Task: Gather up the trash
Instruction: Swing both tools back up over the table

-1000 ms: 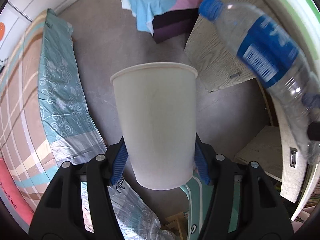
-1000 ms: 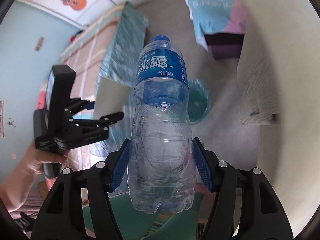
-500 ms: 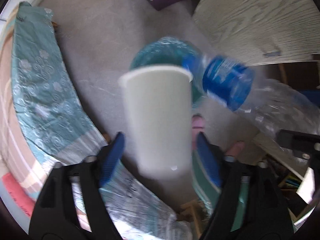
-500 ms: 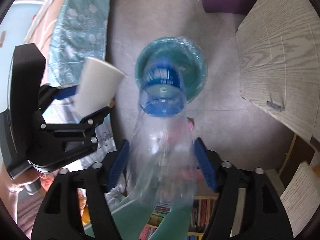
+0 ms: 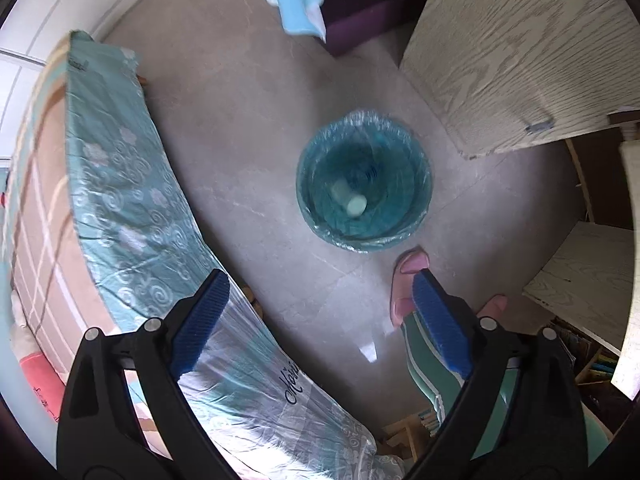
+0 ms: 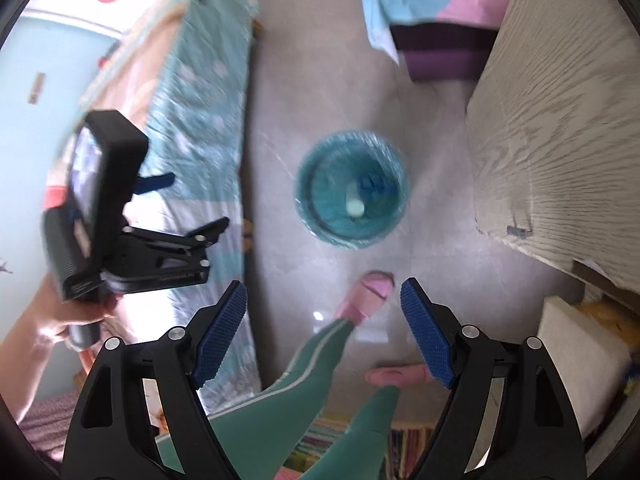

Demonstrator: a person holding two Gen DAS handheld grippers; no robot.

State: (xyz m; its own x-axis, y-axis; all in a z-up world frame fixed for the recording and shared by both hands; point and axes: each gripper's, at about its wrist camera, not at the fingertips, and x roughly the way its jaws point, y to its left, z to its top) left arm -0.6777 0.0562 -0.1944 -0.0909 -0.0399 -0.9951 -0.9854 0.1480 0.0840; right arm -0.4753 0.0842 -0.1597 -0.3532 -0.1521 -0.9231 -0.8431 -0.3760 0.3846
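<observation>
Below, we find the bin [image 5: 364, 184] standing on the floor [image 5: 248, 128], lined with a blue bag. Inside it lies the cup [image 5: 351, 200], pale, on its side, with the bottle [image 5: 366, 172] just beside it; both are blurred in the right view. We note the left claw [image 5: 316, 312] held above the floor with its jaws spread wide and nothing between them. The right claw [image 6: 324, 328] likewise stands wide apart and empty. From the right view, the left claw [image 6: 182, 210] appears at the side, over the bed [image 6: 208, 92]. A pink slipper [image 5: 408, 280] rests near the bin. A wood-grain tabletop [image 5: 520, 48] sits to the right.
</observation>
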